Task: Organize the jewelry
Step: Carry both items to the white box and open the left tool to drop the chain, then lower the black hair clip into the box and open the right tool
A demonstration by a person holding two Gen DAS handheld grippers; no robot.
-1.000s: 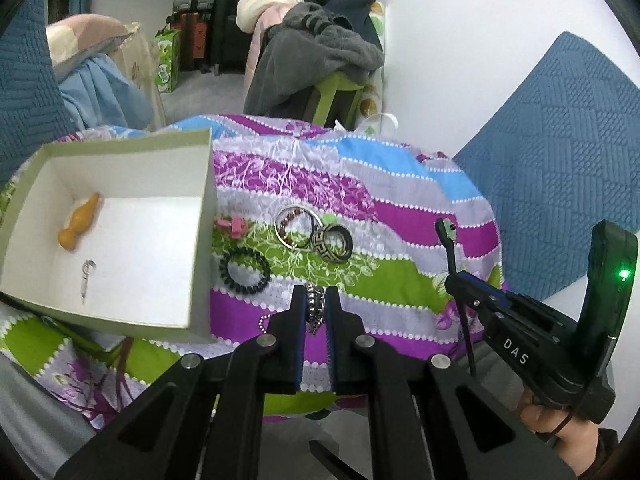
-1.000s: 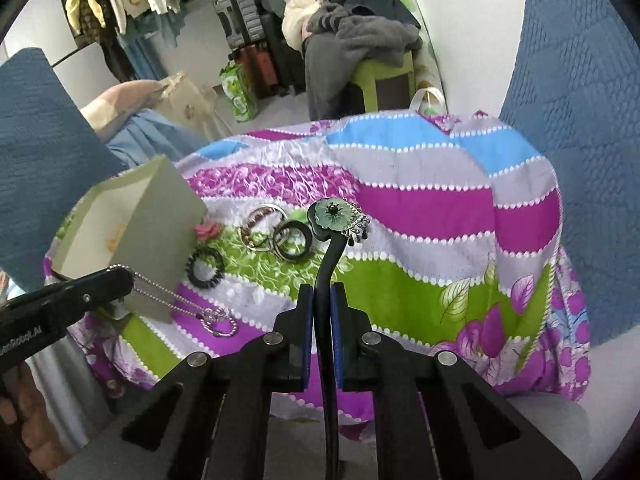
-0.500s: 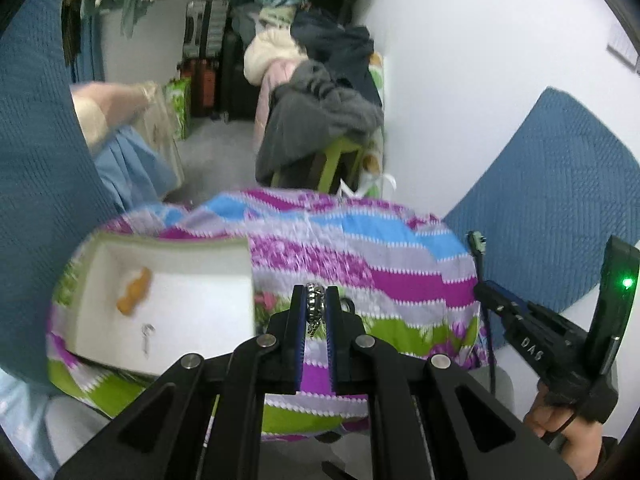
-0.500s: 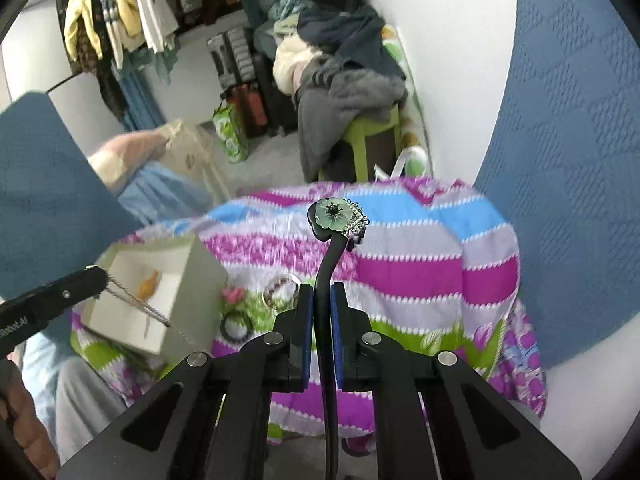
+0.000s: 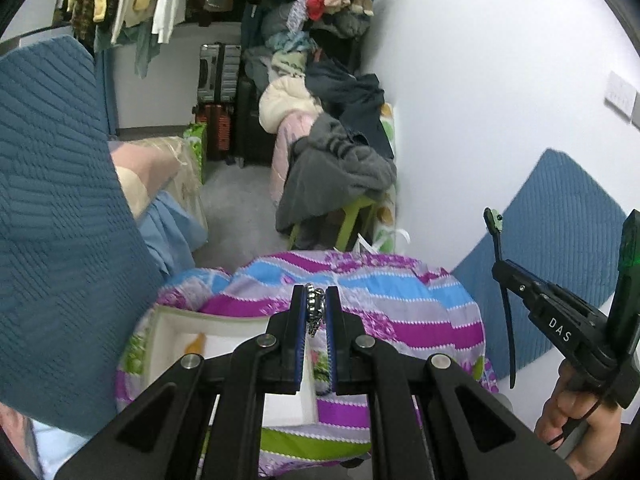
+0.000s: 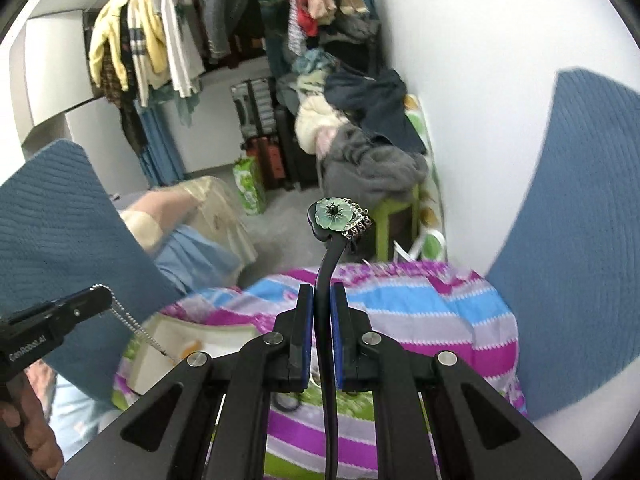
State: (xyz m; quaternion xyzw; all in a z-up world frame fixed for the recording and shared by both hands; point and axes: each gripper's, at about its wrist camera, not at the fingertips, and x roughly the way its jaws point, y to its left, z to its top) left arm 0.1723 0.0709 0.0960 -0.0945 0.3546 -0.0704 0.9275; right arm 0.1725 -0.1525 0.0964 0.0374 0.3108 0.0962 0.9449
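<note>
Now chain (image 5: 315, 308) inside left gripper (image 5: 316, 300)

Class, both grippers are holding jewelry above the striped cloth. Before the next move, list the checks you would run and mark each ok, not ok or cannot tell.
1. Left gripper shut on the bead chain: ok.
2. Right gripper shut on the flower hairpin: ok.
3. Chain's hanging end free of the box: cannot tell.
4. Box open, with room inside: ok.
5. Other pieces on the striped cloth in view: not ok.
</note>
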